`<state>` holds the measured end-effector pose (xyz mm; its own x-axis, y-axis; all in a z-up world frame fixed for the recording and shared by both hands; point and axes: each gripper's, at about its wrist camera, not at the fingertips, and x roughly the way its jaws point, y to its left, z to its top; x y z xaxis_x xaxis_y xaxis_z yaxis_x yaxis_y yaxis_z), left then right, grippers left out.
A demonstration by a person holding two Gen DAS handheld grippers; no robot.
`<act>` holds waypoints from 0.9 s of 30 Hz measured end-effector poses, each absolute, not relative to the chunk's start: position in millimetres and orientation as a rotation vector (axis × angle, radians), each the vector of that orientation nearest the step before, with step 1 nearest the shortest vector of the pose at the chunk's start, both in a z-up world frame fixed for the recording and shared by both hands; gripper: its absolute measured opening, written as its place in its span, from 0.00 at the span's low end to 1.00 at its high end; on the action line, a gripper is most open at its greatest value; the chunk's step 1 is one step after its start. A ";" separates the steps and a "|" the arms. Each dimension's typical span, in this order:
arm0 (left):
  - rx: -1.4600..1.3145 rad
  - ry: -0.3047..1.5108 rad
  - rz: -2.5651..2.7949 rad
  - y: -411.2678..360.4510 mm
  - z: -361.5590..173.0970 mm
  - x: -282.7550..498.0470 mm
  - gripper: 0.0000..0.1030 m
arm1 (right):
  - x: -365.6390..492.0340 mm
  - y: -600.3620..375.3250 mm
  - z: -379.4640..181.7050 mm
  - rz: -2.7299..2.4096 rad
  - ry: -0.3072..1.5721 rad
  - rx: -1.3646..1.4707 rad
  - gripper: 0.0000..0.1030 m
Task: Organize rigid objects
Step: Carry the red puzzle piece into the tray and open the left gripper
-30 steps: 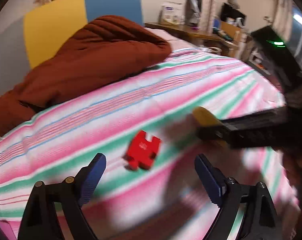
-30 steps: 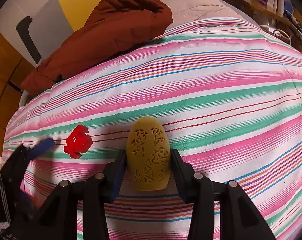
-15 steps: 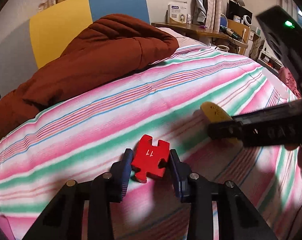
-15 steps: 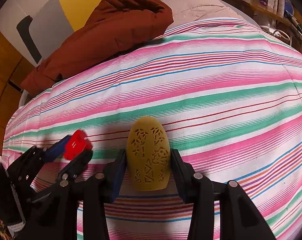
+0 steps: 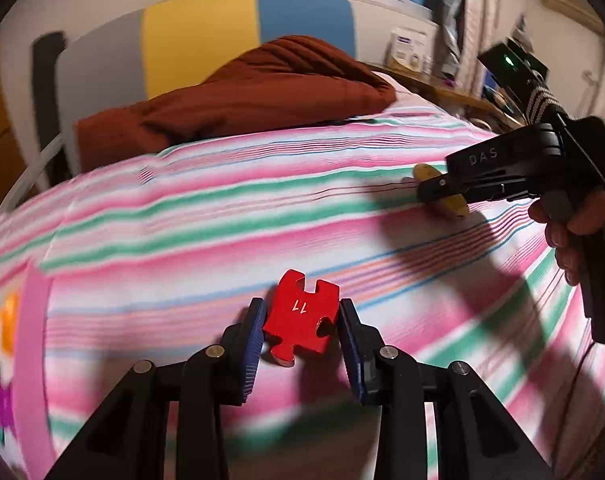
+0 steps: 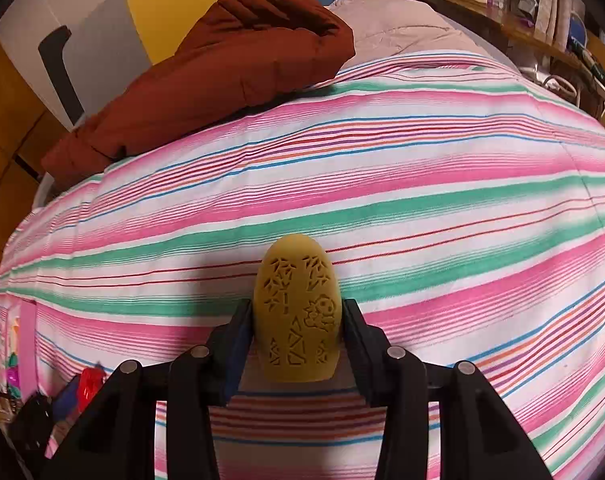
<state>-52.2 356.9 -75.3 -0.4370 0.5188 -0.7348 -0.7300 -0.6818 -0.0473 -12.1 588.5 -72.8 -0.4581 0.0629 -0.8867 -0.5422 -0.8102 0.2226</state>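
My left gripper (image 5: 301, 322) blurs the bedspread (image 5: 222, 216) around it, and its pads hide the sides of the red puzzle piece (image 5: 302, 316) they clamp, raised over the bedspread. My right gripper (image 6: 296, 320) reaches level over the bedspread, jaws closed on the yellow oval block (image 6: 296, 312), whose near end is cut off behind my fingers.

Glossy red puzzle piece (image 5: 301, 315), cloth bedsheet (image 5: 222, 216)
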 end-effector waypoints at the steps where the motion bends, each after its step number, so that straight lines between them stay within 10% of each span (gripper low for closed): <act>1: -0.976 0.333 2.154 347.4 -73.7 -51.0 0.35 | -11.5 586.5 -70.9 2.317 0.708 -1.367 0.43; 27: -1.130 -0.106 2.471 144.6 -19.2 -120.6 0.35 | -29.0 495.3 -72.0 2.512 0.539 -1.454 0.43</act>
<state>-120.6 144.6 -19.2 -0.5821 0.4031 -0.7062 -0.3411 -0.9094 -0.2379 -29.0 495.3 -72.0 -0.5014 -0.0178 -0.8650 -0.3386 -0.9160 0.2151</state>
